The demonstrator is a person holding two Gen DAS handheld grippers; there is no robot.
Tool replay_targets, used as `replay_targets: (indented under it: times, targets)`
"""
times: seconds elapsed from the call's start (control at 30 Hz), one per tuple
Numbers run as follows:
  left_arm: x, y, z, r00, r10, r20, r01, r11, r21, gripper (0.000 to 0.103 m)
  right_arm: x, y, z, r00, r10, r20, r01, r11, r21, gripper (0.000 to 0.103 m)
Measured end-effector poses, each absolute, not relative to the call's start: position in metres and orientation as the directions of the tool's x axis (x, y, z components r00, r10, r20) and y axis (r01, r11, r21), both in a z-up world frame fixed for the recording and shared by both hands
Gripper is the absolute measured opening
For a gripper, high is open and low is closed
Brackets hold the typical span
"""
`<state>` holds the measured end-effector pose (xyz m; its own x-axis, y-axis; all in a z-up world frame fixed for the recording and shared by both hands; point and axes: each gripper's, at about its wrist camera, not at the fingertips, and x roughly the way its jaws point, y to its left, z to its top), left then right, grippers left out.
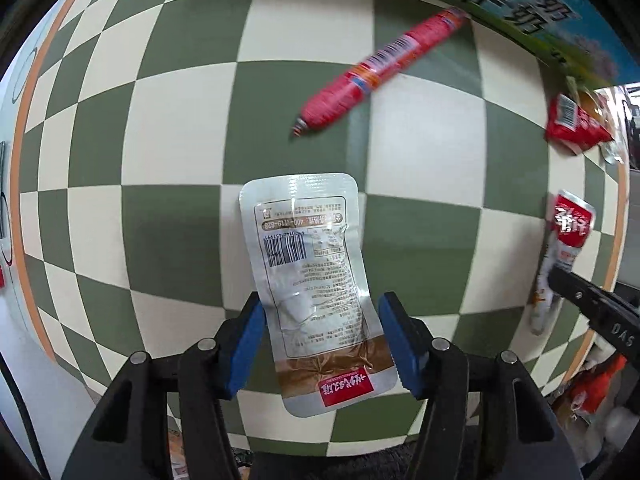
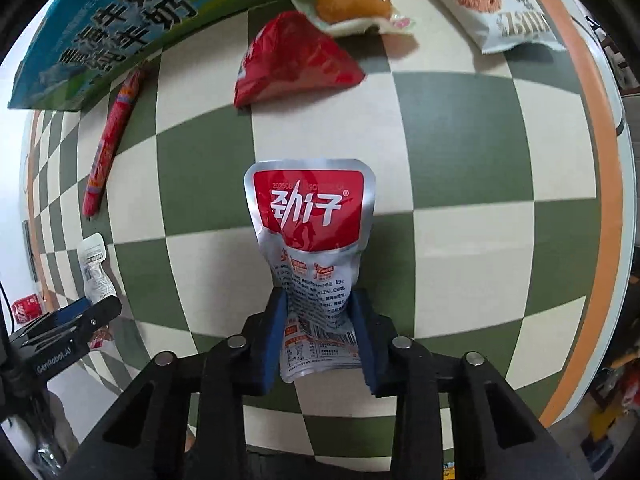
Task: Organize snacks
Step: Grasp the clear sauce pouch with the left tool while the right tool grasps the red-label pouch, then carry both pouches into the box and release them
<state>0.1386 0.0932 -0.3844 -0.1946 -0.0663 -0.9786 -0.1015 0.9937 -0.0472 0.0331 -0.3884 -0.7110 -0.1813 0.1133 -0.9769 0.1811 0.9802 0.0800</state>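
Left gripper [image 1: 322, 336]: half open, pads clamping the silver-and-brown foil snack pouch [image 1: 316, 280].
Right gripper [image 2: 320, 340]: pinched tight on the red-and-silver foil snack pouch [image 2: 312, 248].
Table: green-and-cream checkered tablecloth [image 1: 420, 140].

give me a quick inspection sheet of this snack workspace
surface: green-and-cream checked table, orange rim.
job's things: silver pouch, red-topped pouch, red sausage stick, red packet, egg pack, biscuit bag.
clutter: milk carton box.
grippers: left hand-held gripper shut on silver pouch; right hand-held gripper squeezing red-topped pouch.
cables: dark cable at the right view's left edge.
surroundings: blurred floor items.
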Motion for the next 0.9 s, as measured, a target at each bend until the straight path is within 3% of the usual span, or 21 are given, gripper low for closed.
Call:
replay_targets:
  times: [0.33, 0.63, 0.9]
  targets:
    - [0.172, 0.086, -0.344, -0.081, -0.103, -0.991, -0.039, 0.994, -0.1, 0.056, 0.019, -0.388, -0.683, -0.126, 0.22, -0.967, 0.192, 0.962, 0.194, 0.03]
    - [0.205, 0.041, -0.231, 0.085, -0.184, -0.979, 0.028, 0.983, -0.182, 0.056, 0.046, -0.373, -0.585, 0.023, 0.321, -0.947, 0.129, 0.938, 0.321, 0.03]
    - [0.295, 0.012, -0.181, 0.192, -0.176, -0.965, 0.06, 0.984, -0.168, 0.056, 0.116, -0.378, -0.52, 0.159, 0.388, -0.908, 0.092, 0.91, 0.404, 0.031]
